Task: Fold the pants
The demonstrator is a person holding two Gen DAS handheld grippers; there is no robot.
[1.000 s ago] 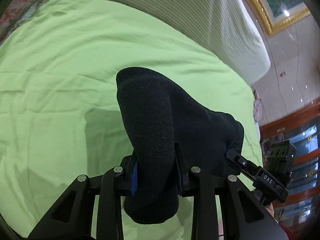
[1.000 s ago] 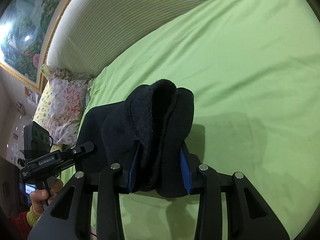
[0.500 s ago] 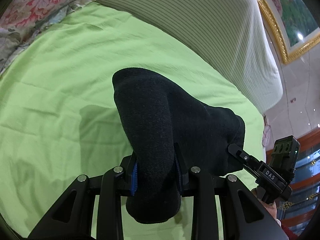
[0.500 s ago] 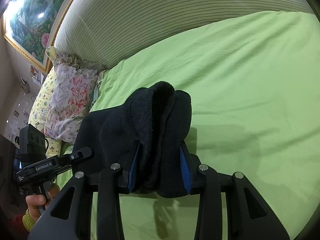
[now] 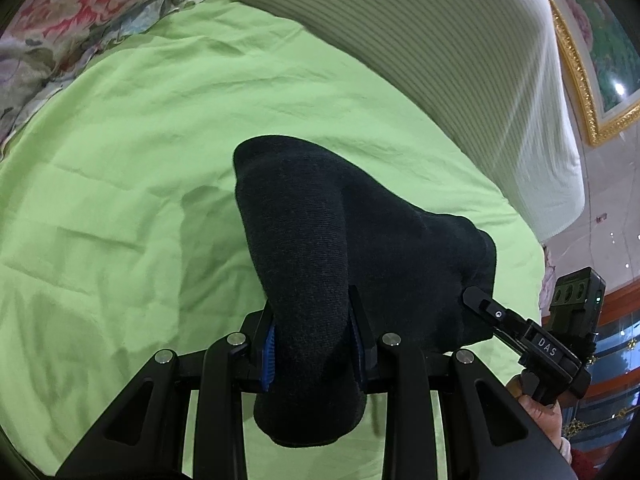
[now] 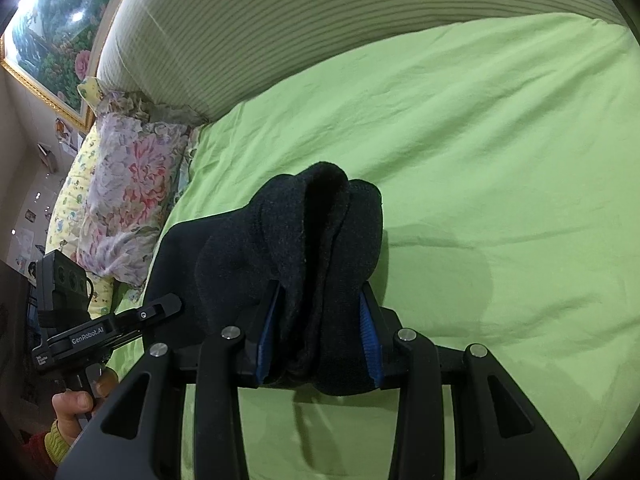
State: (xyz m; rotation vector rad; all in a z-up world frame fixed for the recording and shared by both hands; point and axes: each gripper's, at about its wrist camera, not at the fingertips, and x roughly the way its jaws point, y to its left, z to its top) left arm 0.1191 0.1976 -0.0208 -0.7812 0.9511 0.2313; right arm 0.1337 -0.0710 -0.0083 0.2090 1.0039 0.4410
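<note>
A: Centre of both views — what do you hold?

B: My left gripper (image 5: 314, 344) is clamped on a thick fold of the black pants (image 5: 320, 248); my right gripper (image 6: 318, 334) is clamped on another bunched fold (blue pads (image 6: 368, 340) pressed into cloth). The pants hang between them, raised over the green sheet (image 5: 120, 200).

A: Surroundings?

B: Striped headboard (image 6: 320, 40) along the top; floral pillow (image 6: 120, 196) at the right view's left edge.
</note>
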